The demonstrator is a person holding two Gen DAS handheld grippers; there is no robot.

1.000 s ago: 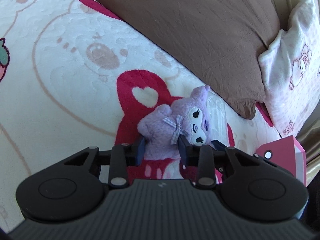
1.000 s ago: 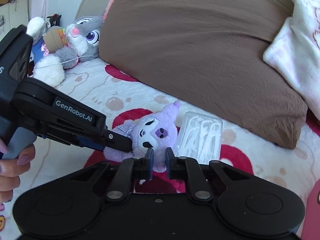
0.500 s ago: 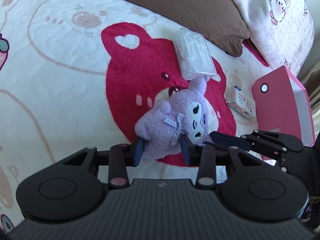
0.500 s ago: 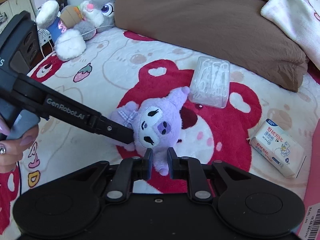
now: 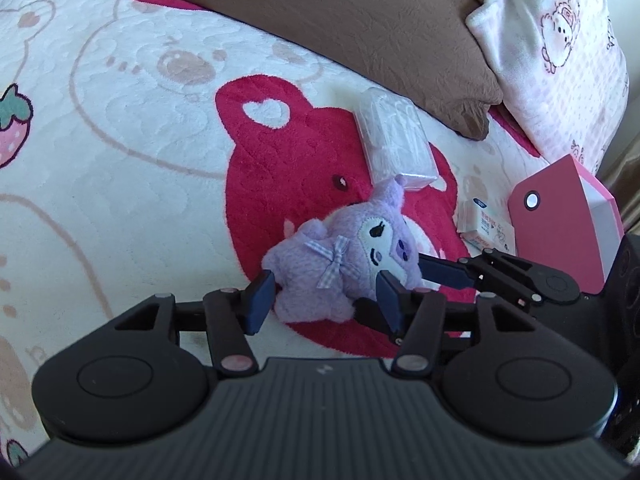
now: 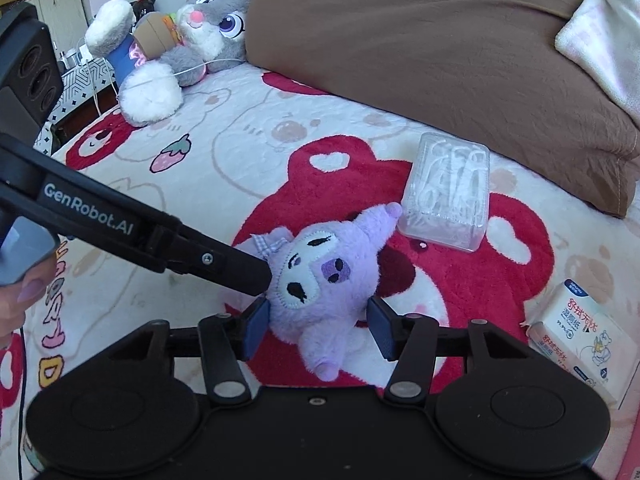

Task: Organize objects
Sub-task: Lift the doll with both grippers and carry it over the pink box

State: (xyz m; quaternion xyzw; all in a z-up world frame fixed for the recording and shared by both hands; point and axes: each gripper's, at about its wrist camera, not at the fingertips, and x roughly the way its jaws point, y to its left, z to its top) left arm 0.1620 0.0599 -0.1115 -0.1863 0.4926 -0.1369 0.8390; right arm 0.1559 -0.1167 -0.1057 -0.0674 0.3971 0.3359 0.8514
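A small purple plush toy (image 5: 344, 264) (image 6: 320, 280) with a checked bow lies on the red bear patch of the blanket (image 5: 120, 120). My left gripper (image 5: 325, 304) straddles its body, jaws opening, and the pads stand just off the fur. In the right wrist view the left gripper's finger (image 6: 240, 268) reaches in from the left to the toy's head. My right gripper (image 6: 318, 328) has the toy's lower half between its opening jaws, with a gap showing at the right pad. The left wrist view shows one right gripper finger (image 5: 440, 272) beside the toy's face.
A clear box of floss picks (image 5: 394, 148) (image 6: 448, 192) lies just beyond the toy's ear. A wet-wipes pack (image 5: 486, 228) (image 6: 576, 332) and a pink box (image 5: 560, 232) sit to the right. A brown pillow (image 6: 440, 40) runs along the back, with a grey rabbit plush (image 6: 200, 28) at far left.
Both grippers' jaws have spread apart from a tight hold on the purple toy. The toy has come away from the pillow and now rests on the red patch.
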